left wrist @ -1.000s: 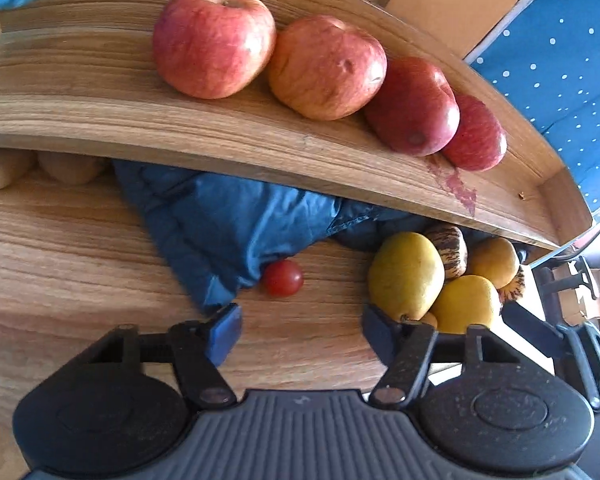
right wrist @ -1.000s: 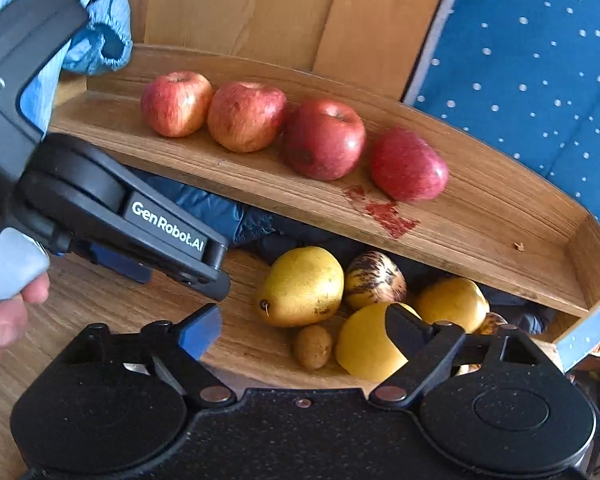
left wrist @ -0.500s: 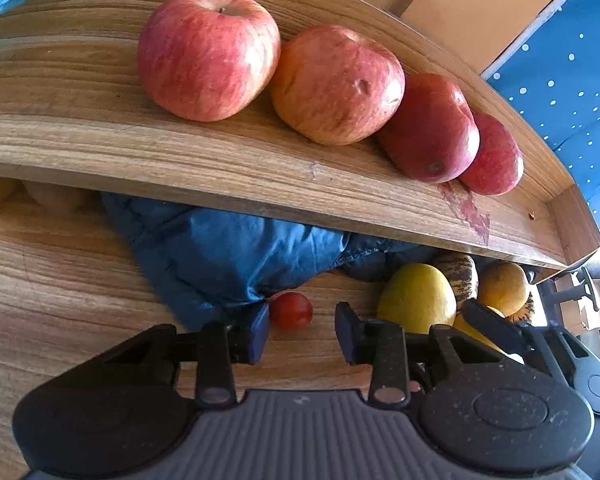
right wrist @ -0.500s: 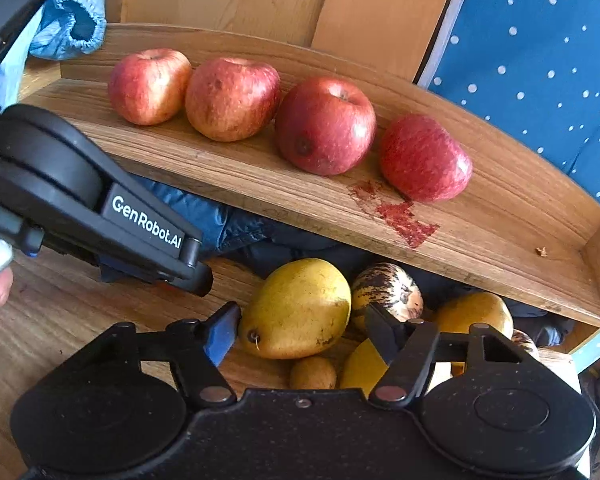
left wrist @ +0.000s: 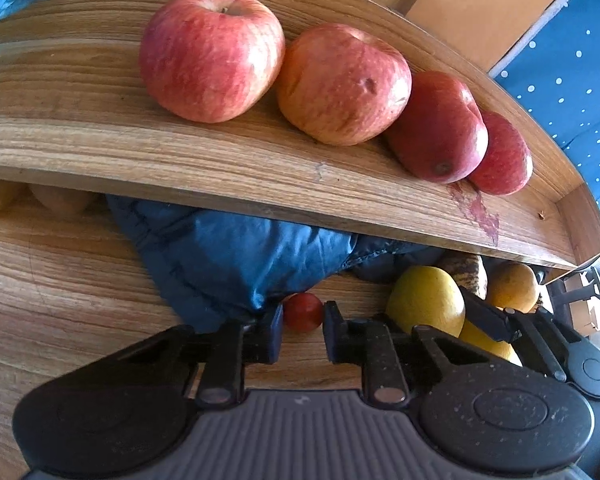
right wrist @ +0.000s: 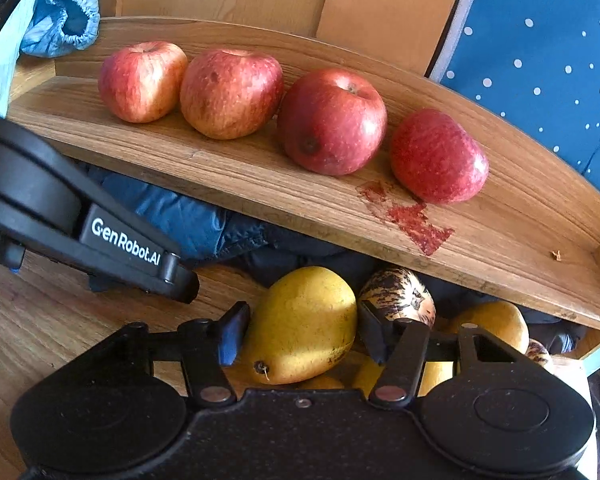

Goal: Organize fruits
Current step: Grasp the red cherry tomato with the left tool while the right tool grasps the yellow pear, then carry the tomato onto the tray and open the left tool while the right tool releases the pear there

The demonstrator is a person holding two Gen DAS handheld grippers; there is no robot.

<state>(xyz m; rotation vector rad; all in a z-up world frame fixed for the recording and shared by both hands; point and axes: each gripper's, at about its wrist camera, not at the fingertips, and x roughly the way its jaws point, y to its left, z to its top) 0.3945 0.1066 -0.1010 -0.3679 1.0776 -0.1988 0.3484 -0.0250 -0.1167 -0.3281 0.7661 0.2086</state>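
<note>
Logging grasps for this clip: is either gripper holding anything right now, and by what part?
Right gripper clasps the yellow pear across its wide body. Left gripper flanks the small red fruit; contact cannot be told.

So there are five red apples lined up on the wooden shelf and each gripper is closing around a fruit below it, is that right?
Not quite: the wooden shelf holds four red apples, not five, as the right wrist view shows. The rest stands: the left gripper brackets the small red fruit, the right gripper the yellow pear.
</note>
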